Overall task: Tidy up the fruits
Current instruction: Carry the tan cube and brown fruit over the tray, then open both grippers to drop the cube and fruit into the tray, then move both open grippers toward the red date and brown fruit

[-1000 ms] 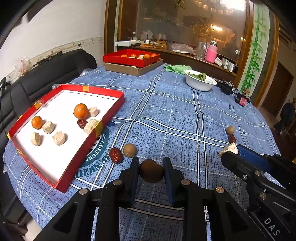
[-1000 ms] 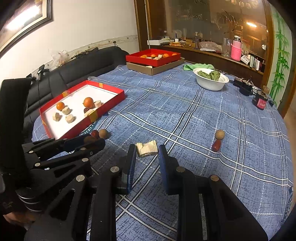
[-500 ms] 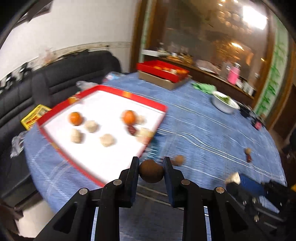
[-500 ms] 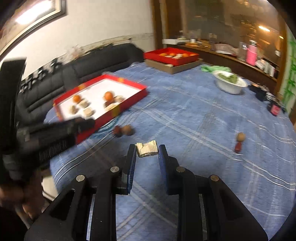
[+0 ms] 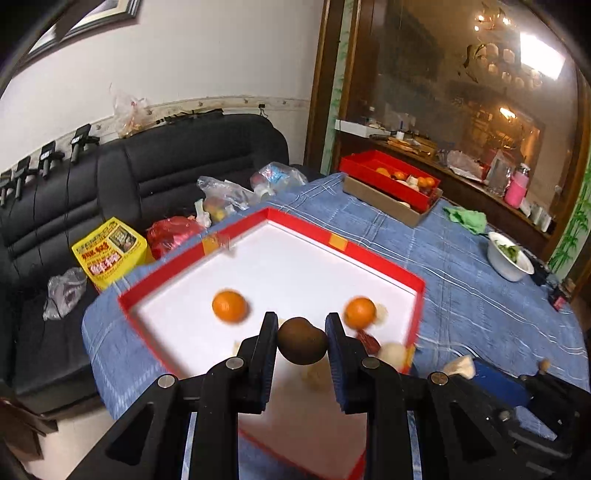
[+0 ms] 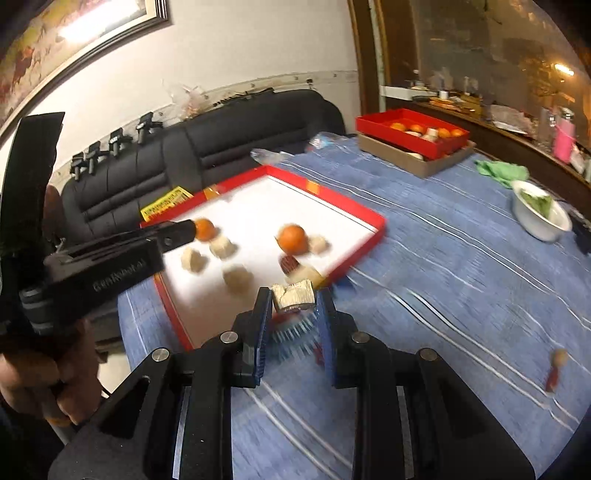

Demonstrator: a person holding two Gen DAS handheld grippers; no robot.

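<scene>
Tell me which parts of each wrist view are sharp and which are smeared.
Left wrist view: the left gripper and its brown round fruit are crisp; the oranges and red tray rim smear. Right wrist view: the right gripper and pale ridged chunk stay sharp; the tablecloth streaks.

A white wall [image 5: 207, 55] runs behind a black leather sofa [image 5: 155, 173], with a pale patterned border strip [image 5: 229, 102] along it and the corner of a framed picture [image 6: 70, 33] hanging above, brightly lit by a reflected lamp. Several small black devices [image 6: 114, 142] sit in a row along the sofa's back edge. On its seat lie a yellow printed bag [image 5: 109, 251], a red bag [image 5: 171, 230] and clear plastic bags [image 5: 225, 192]. To the right stands a dark wooden cabinet [image 5: 328, 85] with glass panes [image 5: 461, 74] reflecting warm lights, possibly a chandelier. A bamboo-patterned panel [image 5: 574, 229] edges the far right.
</scene>
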